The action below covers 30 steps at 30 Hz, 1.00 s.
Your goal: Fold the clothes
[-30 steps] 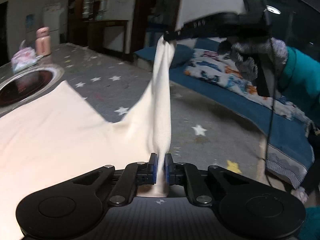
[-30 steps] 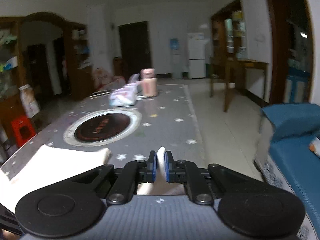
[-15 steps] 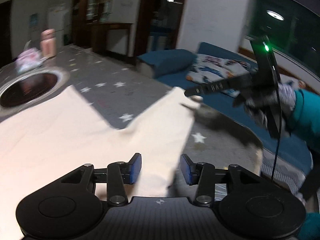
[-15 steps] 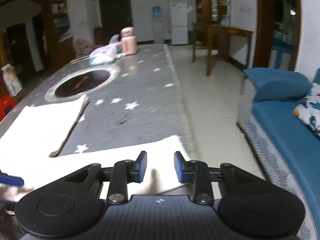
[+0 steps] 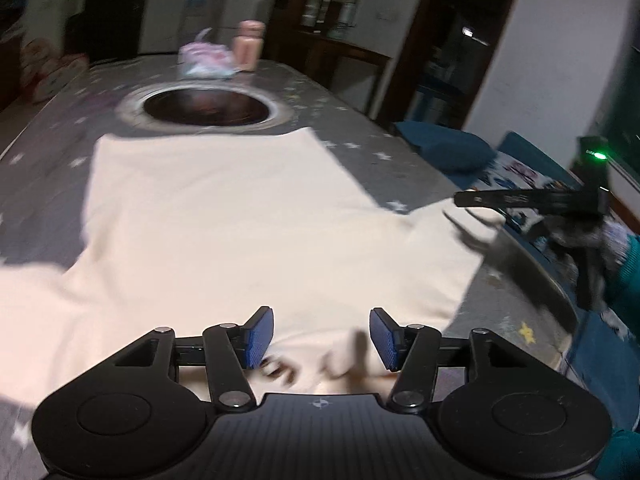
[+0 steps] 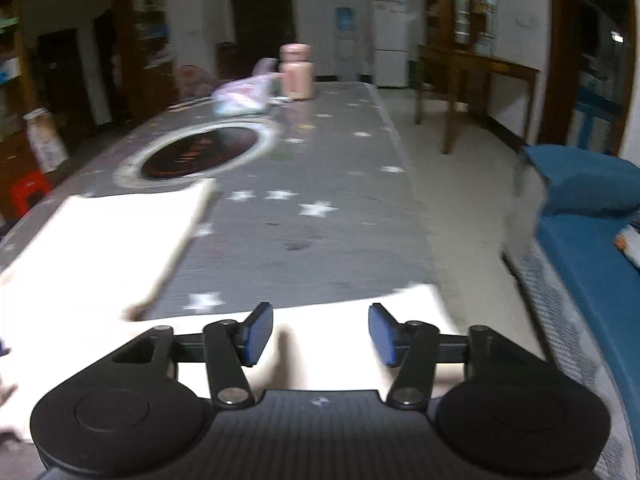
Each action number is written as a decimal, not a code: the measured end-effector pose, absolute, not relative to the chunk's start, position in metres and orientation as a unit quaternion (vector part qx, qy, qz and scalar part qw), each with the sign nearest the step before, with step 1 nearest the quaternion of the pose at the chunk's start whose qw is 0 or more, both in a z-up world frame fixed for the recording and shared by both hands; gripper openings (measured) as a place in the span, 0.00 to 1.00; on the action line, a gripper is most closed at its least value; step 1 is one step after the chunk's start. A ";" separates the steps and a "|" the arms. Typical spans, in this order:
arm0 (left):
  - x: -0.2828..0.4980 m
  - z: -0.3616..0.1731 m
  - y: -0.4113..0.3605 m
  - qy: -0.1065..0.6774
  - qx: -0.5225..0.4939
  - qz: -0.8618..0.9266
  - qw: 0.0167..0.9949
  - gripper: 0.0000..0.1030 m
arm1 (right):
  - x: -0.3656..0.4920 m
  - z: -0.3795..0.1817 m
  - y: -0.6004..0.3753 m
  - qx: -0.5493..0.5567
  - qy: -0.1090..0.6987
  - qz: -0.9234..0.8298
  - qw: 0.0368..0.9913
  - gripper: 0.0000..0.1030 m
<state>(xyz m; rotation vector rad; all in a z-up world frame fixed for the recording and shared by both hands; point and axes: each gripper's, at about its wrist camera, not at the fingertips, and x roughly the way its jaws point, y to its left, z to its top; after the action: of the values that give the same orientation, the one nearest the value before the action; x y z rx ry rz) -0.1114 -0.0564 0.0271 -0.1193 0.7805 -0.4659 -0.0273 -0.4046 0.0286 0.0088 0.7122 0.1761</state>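
Jaws on both units stand released, gripping nothing. Left gripper (image 5: 321, 336) hovers over the near edge of the cream garment (image 5: 240, 216), which lies spread flat on the star-print tabletop (image 5: 40, 216), its far hem just short of the round inset burner (image 5: 206, 107). Right gripper (image 6: 320, 334) sits over the garment's right sleeve (image 6: 340, 320) — well nearer than the burner. Judged progress: garment laid out; folds remain to be made.

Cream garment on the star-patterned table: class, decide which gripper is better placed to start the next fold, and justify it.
Probably the left. The left gripper hangs open over the cream garment's main body near its front edge. The right gripper, also open, sits only over one outer corner by the table edge.
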 end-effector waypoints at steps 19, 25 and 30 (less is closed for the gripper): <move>-0.072 0.032 0.021 0.332 -0.141 -0.143 0.922 0.47 | -0.070 0.016 -0.270 -0.060 0.368 0.277 0.885 0.67; -0.071 0.022 0.036 0.341 -0.174 -0.074 0.921 0.38 | -0.068 0.016 -0.268 -0.074 0.373 0.276 0.883 0.69; -0.071 0.032 0.031 0.330 -0.172 -0.084 0.924 0.44 | -0.066 0.014 -0.268 -0.079 0.374 0.280 0.881 0.73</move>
<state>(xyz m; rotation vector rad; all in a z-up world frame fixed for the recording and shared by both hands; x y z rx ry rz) -0.0713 0.0315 0.0324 -0.3538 0.6767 -0.1720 -0.0662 -0.2684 0.0142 -0.1649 0.7787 0.5824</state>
